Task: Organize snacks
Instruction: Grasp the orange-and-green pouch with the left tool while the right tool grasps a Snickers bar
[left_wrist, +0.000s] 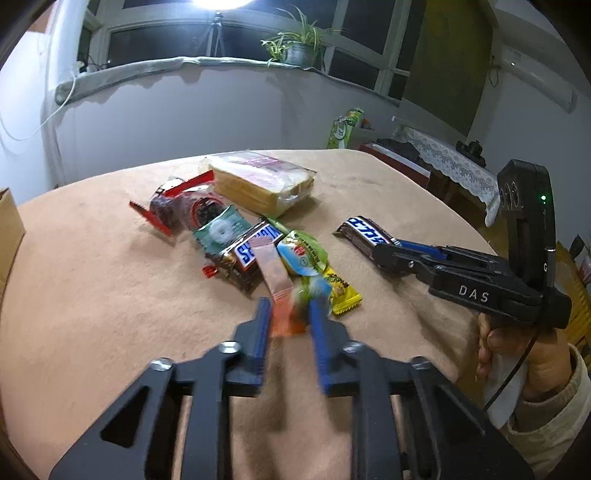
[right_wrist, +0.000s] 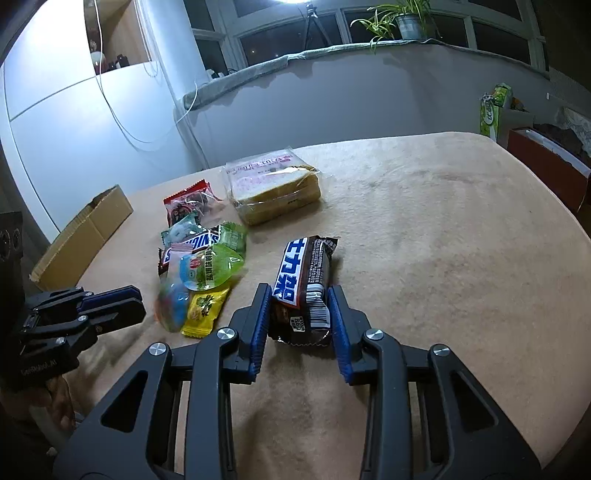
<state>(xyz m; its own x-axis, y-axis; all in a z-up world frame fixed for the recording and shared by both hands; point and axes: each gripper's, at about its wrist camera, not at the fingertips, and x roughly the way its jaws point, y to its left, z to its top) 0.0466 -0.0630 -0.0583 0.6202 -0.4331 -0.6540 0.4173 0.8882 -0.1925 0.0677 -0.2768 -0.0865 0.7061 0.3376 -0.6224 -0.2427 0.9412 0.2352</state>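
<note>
Between the blue pads of my left gripper (left_wrist: 290, 319) sits a small blurred packet (left_wrist: 295, 314), orange, green and blue, at the near end of the snack pile. The right wrist view shows that packet (right_wrist: 171, 302) at the tip of the left gripper (right_wrist: 138, 301). My right gripper (right_wrist: 299, 317) is shut on the near end of a brown chocolate bar (right_wrist: 304, 273) with blue lettering, lying apart from the pile. Seen from the left wrist, the bar (left_wrist: 364, 232) sticks out beyond the right gripper (left_wrist: 380, 254).
The pile on the beige cloth (right_wrist: 443, 258) holds a second chocolate bar (left_wrist: 251, 254), a green jelly cup (left_wrist: 303, 254), a yellow packet (left_wrist: 341, 291), a pink sachet (left_wrist: 271, 269) and a red packet (left_wrist: 181, 206). Bagged bread (right_wrist: 273, 188) lies behind. A cardboard box (right_wrist: 85, 236) stands left.
</note>
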